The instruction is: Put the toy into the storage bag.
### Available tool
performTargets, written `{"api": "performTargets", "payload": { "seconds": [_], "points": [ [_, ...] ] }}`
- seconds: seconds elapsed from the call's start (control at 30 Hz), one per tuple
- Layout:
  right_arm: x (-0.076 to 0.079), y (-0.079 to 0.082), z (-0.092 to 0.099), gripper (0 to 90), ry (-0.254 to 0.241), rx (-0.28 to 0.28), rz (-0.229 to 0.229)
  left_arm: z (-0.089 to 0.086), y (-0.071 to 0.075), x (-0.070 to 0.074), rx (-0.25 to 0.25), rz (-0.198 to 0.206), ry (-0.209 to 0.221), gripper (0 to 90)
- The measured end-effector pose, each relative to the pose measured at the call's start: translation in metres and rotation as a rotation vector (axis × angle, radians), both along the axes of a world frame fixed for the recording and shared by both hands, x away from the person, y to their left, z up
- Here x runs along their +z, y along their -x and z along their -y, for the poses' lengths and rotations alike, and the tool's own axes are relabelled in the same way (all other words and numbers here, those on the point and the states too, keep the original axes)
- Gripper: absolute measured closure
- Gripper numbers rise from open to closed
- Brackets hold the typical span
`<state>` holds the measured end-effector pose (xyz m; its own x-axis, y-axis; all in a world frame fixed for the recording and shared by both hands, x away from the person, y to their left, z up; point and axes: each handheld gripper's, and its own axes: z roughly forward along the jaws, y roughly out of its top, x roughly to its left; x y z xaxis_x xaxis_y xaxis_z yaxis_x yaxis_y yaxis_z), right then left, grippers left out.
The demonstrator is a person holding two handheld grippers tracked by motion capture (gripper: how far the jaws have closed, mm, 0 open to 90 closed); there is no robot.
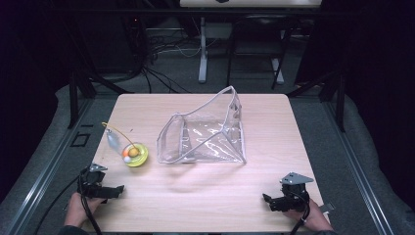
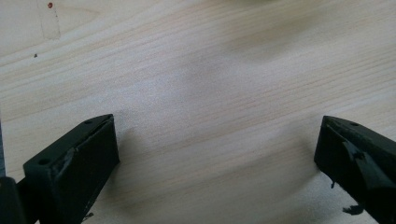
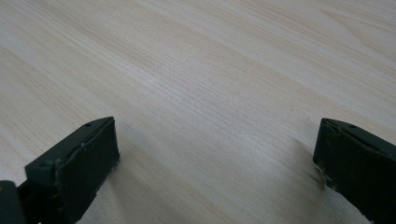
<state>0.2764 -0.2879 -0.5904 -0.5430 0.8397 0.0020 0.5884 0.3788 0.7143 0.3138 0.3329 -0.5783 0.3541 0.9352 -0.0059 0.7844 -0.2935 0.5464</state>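
High view: light wood surface (image 1: pixel 205 196) fills the middle of the frame, dark floor and cables beyond its far edge.

Clear plastic pouch (image 1: pixel 203 134) with a pale trim sits at centre frame, slightly right of middle. One corner stands up toward the top of the frame; the rest lies flat and open on the surface. Contents, if any, cannot be made out.

Yellow-green round dish (image 1: pixel 139 157) sits left of the pouch, near it but apart. In it: an orange ball (image 1: pixel 132 152) and a smaller white ball (image 1: pixel 127 159), touching or nearly so. A thin yellow wire arcs from the dish toward the upper left, with a small pale translucent piece (image 1: pixel 113 140) beside it; its nature is unclear.

Left gripper (image 1: pixel 115 191), lower left of frame, held by a hand (image 1: pixel 78 208) at the near edge of the surface, jaws pointing right. Left gripper view: jaws wide apart at the two bottom corners, bare wood grain between them, nothing held.

Right gripper (image 1: pixel 267 199), lower right of frame, held by the other hand (image 1: pixel 313 218), jaws pointing left; grey three-cornered plate on top. Right gripper view: jaws equally wide apart, bare wood between, nothing held.

Both grippers are well apart from the pouch and from the dish.
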Motion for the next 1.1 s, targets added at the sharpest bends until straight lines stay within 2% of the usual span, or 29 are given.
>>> {"api": "performTargets", "payload": {
  "seconds": [0.53, 0.73, 0.77, 0.9, 1.1],
  "points": [
    [0.0, 0.0, 0.0, 0.0, 0.0, 0.0, 0.0, 0.0, 0.002, -0.001, 0.008, 0.015, 0.001, 0.0],
    [0.0, 0.0, 0.0, 0.0, 0.0, 0.0, 0.0, 0.001, 0.001, 0.001, 0.001, -0.006, 0.003, 0.0],
    [0.0, 0.0, 0.0, 0.0, 0.0, 0.0, 0.0, 0.001, 0.002, 0.002, -0.012, -0.021, 0.018, 0.0],
    [0.0, 0.0, 0.0, 0.0, 0.0, 0.0, 0.0, 0.004, 0.004, 0.006, -0.026, -0.023, 0.031, 0.1],
    [0.0, 0.0, 0.0, 0.0, 0.0, 0.0, 0.0, 0.01, 0.009, 0.019, -0.033, -0.008, 0.044, 0.2]
  ]
}}
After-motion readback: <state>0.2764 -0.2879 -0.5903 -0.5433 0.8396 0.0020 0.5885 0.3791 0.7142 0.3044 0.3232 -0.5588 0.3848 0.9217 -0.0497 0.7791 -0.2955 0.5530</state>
